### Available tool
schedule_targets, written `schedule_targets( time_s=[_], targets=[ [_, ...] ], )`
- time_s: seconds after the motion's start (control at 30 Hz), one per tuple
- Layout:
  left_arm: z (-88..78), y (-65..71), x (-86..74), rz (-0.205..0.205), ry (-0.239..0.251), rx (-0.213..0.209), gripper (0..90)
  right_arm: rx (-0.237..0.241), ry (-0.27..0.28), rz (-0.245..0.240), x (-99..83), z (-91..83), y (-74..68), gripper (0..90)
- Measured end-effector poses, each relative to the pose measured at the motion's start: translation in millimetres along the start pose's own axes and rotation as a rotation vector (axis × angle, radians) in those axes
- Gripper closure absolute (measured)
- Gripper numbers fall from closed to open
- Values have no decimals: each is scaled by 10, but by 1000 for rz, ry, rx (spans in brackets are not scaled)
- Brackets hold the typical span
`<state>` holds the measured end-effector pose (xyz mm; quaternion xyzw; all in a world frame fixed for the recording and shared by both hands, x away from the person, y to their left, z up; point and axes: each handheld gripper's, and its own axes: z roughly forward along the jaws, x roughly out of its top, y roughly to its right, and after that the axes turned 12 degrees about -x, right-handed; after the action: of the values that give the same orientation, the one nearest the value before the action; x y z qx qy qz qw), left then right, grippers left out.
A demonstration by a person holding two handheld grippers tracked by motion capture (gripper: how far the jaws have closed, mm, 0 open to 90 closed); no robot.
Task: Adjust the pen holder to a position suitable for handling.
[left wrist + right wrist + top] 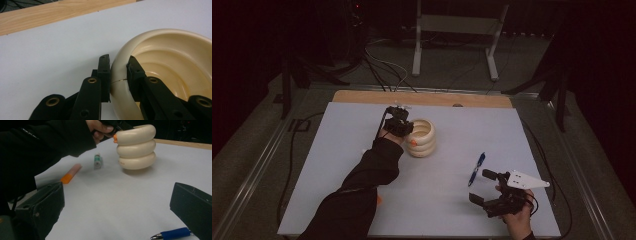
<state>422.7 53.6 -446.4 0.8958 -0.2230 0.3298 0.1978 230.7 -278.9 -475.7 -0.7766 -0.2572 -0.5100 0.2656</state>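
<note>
Far left on the desk [337, 165], near your left sleeve, lies an orange marker [71, 173], and just beyond it a small green-and-white tube [97, 161].

Your left gripper [118, 72] is reached out toward the far middle of the desk, and its fingers [103, 75] are closed on the rim of the cream holder [422, 137]. One finger presses the outside of the top ring and the other sits inside the opening, so the wall is pinched between them. The holder is built like three stacked rings and stands upright on the white surface, a little short of the wooden strip [50, 13] along the far edge. In the right gripper view you can see your left hand [100, 130] at the top ring, with a small orange spot on that ring just below your fingers.

Further right, a blue pen [477, 168] lies on the desk, well apart from the holder and just ahead of your right gripper [482, 186]. That gripper rests near the front right corner, its fingers [42, 202] spread wide with nothing between them; the pen's tip lies close to the right-hand finger.
</note>
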Motion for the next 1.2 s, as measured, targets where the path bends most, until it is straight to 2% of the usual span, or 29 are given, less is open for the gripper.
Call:
schedule_targets(
  time_s=[0.33, 0.6, 0.7, 0.83, 0.87, 0.9, 0.97, 1.2],
  targets=[
    [137, 127, -55, 6, -17, 7, 773, -1, 2, 1, 2, -7, 1, 0],
    [139, 237, -70, 29, -12, 14, 757, 1, 0, -1, 1, -1, -1, 0],
    [141, 235, -75, 24, -11, 6, 756, 1, -1, 1, 2, 0, -1, 0],
    [125, 217, -72, 14, -2, -26, 738, 1, -1, 1, 1, -1, -1, 0],
    [125, 217, -72, 14, -2, -26, 700, 1, -1, 1, 1, -1, -1, 0],
    [106, 226, -61, 16, -2, -36, 700, 1, -1, 3, 1, -1, 1, 0],
    [73, 243, -43, 15, 5, -48, 623, 1, -2, 4, -1, -1, 4, 0],
    [-87, 297, 24, 20, 25, -48, 399, -2, 2, 4, 0, -7, 6, 0]
  ],
)
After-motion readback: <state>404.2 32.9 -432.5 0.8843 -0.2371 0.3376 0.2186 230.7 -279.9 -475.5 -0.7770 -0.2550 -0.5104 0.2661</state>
